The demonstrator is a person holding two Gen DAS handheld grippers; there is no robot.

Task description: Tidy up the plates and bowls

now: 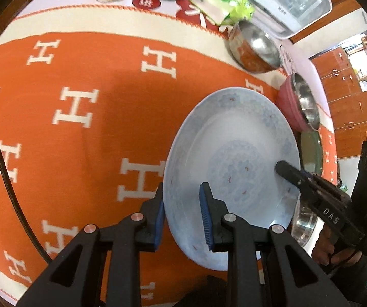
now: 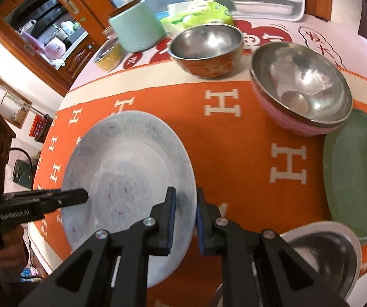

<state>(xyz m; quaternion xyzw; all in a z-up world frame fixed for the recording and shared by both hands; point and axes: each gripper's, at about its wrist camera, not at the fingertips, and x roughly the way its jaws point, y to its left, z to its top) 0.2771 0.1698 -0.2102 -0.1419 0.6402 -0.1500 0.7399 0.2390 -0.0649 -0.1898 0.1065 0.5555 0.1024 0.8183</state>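
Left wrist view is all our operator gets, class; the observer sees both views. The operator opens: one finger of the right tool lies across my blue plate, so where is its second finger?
Observer: In the right wrist view, the blue plate has its rim between the two fingers of the right tool. I cannot tell whether they pinch it.
Operator: What is the green sliver past the plate's right edge?
Observer: A whole green plate, flat on the orange cloth beside the pink bowl.
Operator: And the shiny patch near that tool?
Observer: A bowl, steel inside and white outside, in front of the green plate.
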